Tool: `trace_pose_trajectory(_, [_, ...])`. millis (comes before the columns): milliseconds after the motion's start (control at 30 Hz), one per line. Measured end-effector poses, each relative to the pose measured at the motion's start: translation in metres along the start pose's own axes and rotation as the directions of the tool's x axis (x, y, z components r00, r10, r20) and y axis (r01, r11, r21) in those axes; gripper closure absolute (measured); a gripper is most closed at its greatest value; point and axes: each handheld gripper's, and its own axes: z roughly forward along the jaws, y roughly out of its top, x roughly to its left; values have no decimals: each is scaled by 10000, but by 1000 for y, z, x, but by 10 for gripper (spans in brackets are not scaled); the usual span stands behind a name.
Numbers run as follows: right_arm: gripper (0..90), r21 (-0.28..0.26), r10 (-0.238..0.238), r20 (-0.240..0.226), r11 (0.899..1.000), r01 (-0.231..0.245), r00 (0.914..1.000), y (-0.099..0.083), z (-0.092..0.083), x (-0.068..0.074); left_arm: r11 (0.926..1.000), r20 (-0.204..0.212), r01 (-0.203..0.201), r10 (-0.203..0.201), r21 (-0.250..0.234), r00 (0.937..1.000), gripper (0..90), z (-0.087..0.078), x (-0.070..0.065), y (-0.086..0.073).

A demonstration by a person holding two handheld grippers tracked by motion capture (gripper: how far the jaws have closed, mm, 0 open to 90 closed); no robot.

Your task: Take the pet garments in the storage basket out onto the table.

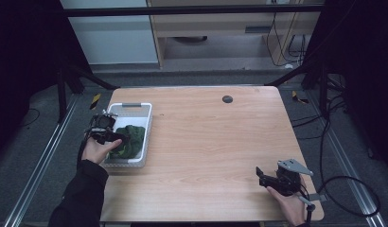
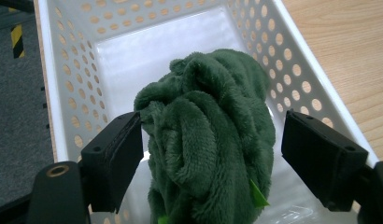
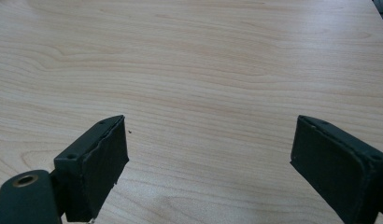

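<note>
Left gripper view looked down into a white basket (image 2: 292, 60) with round holes in its walls. The left gripper (image 2: 212, 149) had its two black jaws spread wide. A fluffy green cloth (image 2: 208, 135) sat bunched up between them, inside the basket. The left jaw touched the cloth's side, but the right jaw stood just apart from it. The basket's floor showed bare past the cloth.

From the high view, the left gripper (image 1: 117, 137) hung over the near end of the basket (image 1: 147, 124), above the cloth (image 1: 130, 139). The basket sat at the left edge of the wooden table (image 1: 206, 142).

The right gripper (image 1: 261, 176) was well apart from the basket, by the table's near right corner. In the right gripper view, the right gripper (image 3: 208, 163) had its jaws wide too, with bare wood (image 3: 203, 70) between and ahead of them.
</note>
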Motion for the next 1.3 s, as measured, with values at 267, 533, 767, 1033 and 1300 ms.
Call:
trace_pose_trajectory(267, [106, 60, -65, -8, 10000, 65, 10000, 0, 1, 0, 9996, -108, 0, 3, 278, 9999, 200, 8, 0, -1])
trace_pose_trajectory(533, [104, 133, -7, -79, 9999, 8, 10000, 0, 1, 0, 9991, -86, 59, -55, 420, 9999, 199, 15, 1, -4])
trace_pose_trajectory(767, [103, 159, -22, -84, 9999, 23, 10000, -1, 1, 0, 9988, -69, 52, -48, 488, 10000, 200, 19, 1, -6])
trace_pose_trajectory(1033, [101, 173, -73, -92, 9998, 74, 9999, -1, 2, 0, 9971, -75, 134, -129, 752, 9999, 254, 26, 2, -8])
trace_pose_trajectory(1300, [101, 184, -36, -116, 9998, 38, 9999, 0, 2, 0, 9947, 1, 318, -320, 974, 9995, 386, 30, 2, -7])
